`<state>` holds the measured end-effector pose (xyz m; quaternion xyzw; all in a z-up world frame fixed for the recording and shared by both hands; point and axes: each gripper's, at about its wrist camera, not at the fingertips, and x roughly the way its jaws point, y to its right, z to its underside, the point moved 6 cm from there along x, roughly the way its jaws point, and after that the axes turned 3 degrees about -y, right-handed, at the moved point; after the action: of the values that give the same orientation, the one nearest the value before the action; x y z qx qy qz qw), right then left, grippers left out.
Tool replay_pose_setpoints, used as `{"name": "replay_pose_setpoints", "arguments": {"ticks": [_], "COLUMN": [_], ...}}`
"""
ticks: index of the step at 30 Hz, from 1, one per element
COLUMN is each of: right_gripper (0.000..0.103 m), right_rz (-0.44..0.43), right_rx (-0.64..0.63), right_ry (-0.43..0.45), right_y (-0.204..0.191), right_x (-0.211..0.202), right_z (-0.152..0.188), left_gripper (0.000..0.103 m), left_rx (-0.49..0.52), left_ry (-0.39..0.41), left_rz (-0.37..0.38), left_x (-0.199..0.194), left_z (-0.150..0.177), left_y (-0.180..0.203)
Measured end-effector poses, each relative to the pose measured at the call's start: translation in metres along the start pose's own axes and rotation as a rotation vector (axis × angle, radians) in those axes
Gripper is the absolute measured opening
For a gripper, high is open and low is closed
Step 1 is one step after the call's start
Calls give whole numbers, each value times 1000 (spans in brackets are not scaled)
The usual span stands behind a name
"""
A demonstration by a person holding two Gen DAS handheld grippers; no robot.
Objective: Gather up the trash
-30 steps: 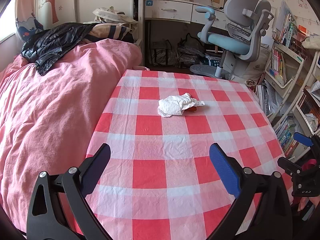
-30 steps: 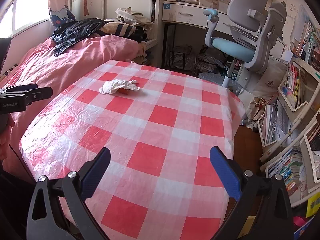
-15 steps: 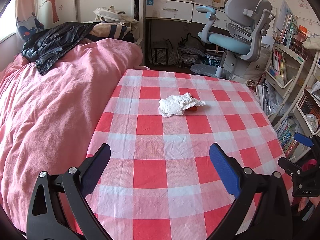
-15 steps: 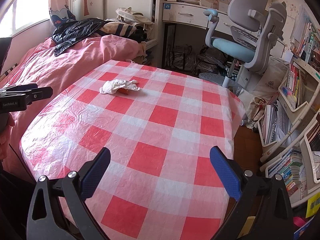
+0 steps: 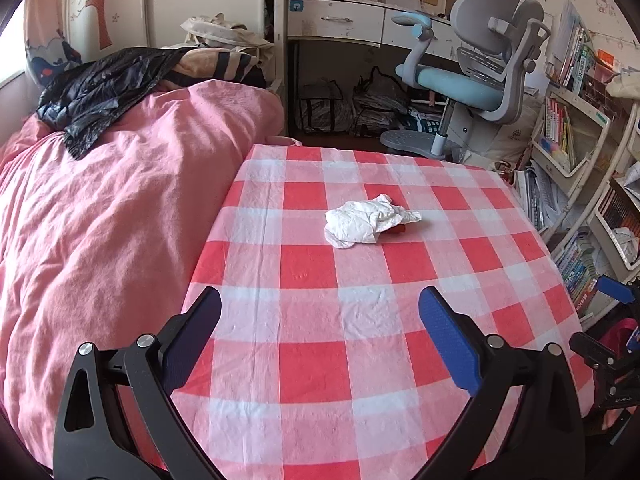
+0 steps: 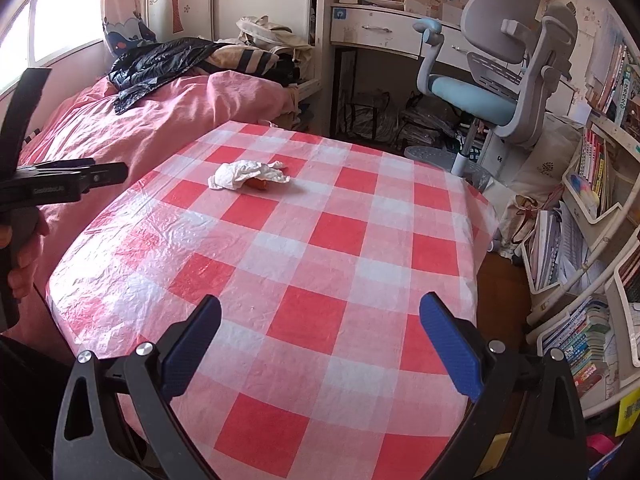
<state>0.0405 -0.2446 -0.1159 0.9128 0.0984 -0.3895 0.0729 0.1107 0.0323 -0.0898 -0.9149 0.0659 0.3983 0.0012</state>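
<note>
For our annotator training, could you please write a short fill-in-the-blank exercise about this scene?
1. The crumpled white tissue lies on a red and white ____ tablecloth.
2. Both the left tongs and the right tongs are ____.
3. The black jacket lies on the ____ bedding.

Missing words: checked; open; pink

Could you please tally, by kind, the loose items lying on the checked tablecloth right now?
Crumpled white tissue: 1
Small red-orange item, partly hidden under the tissue, too covered to identify: 1
Total: 2 items on the red-and-white checked tablecloth
</note>
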Motion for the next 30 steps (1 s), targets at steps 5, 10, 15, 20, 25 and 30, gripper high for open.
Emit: {"name": "replay_pose_setpoints", "arguments": {"ticks": [5,10,15,20,25,30], "right_gripper": [95,95,95,95,95,95], "right_rz": [-43,-76,-103,-130,-155,-235], "right_rx": [-26,-21,24,75,98,87], "right_ry": [30,39,51,42,44,24], "right_y": [-3,9,28,43,45,28], "right_x": [-8,-8,-6,3,4,18], "right_z": [-1,-2,-5,-8,-8,-16], "left_gripper": [95,95,95,77,22,9], "left_rx": [37,156,140,143,-45,-204], "left_ry": [-15,-35,-66,-112,-177,-215], "left_rz": [68,26,18,40,180,294], "left_x": [41,87,128,163,170,146], "left_z": [-19,-35,-53,-57,-56,-47], "left_y": [1,22,31,36,16,-13]}}
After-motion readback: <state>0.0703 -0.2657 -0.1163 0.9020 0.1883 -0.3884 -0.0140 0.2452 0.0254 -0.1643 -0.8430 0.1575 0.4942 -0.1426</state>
